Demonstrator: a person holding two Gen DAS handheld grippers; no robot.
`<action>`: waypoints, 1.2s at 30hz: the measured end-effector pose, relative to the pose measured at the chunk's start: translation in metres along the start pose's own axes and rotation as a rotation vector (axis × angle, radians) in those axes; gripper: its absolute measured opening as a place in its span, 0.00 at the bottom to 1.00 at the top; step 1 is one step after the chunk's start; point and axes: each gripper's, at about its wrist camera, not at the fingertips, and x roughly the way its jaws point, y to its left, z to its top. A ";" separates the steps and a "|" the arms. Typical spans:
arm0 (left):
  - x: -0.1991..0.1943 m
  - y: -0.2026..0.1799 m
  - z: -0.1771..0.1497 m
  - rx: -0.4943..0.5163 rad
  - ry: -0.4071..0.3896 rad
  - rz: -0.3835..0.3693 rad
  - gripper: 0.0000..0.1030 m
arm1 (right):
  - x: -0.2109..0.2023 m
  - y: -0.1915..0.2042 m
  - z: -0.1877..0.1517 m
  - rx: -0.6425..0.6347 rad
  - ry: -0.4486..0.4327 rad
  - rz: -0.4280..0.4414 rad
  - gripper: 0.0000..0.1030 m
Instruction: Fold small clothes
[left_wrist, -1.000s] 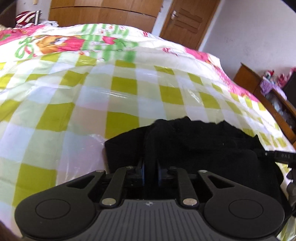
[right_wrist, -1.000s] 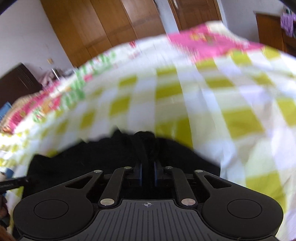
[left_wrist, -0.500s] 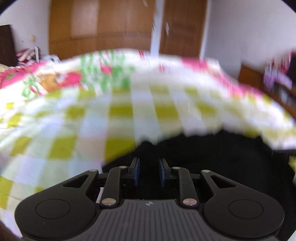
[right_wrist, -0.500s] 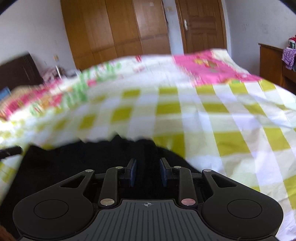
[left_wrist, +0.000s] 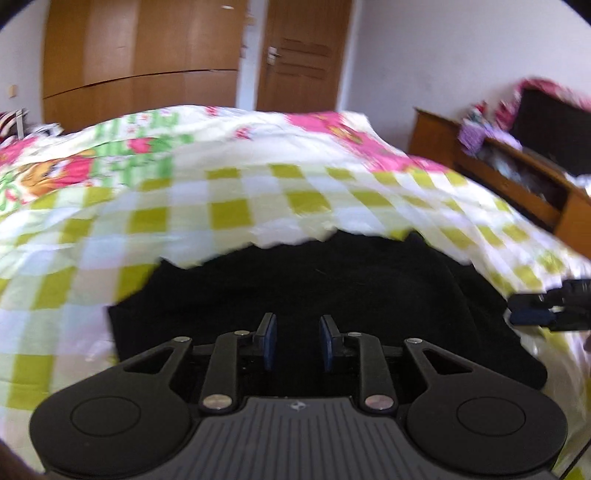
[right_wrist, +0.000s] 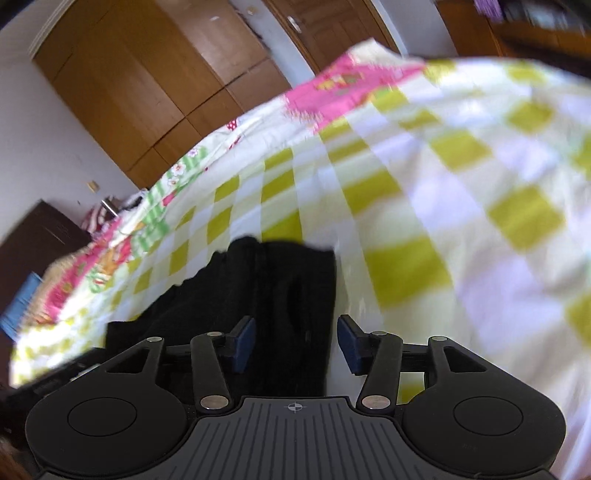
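A black garment (left_wrist: 332, 280) lies folded on the checked bedspread (left_wrist: 221, 206). My left gripper (left_wrist: 294, 341) is open and empty, just above the garment's near edge. The right gripper's tip shows at the right edge of the left wrist view (left_wrist: 546, 310), beside the garment. In the right wrist view the same black garment (right_wrist: 258, 295) lies below and left of my right gripper (right_wrist: 295, 341), which is open wide and empty, over the garment's right edge. The view is tilted and blurred.
The yellow-green checked bedspread (right_wrist: 443, 206) runs on to the far side, with a pink cartoon print (left_wrist: 332, 129) there. Wooden wardrobes (left_wrist: 147, 55) and a door (left_wrist: 299, 55) stand behind. A wooden cabinet (left_wrist: 517, 184) with clutter stands to the right.
Both grippers were shut on folds of the black garment one second ago. Both have opened, let go and drawn back a little. The right gripper has tilted.
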 end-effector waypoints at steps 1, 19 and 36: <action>0.010 -0.009 -0.004 0.023 0.036 -0.001 0.39 | 0.002 -0.008 -0.005 0.050 0.016 0.030 0.50; 0.034 -0.028 -0.004 0.023 0.073 0.026 0.42 | 0.044 -0.021 0.007 0.092 0.188 0.286 0.56; 0.032 -0.054 -0.004 0.087 0.022 0.048 0.45 | 0.055 -0.012 -0.003 0.039 0.146 0.214 0.24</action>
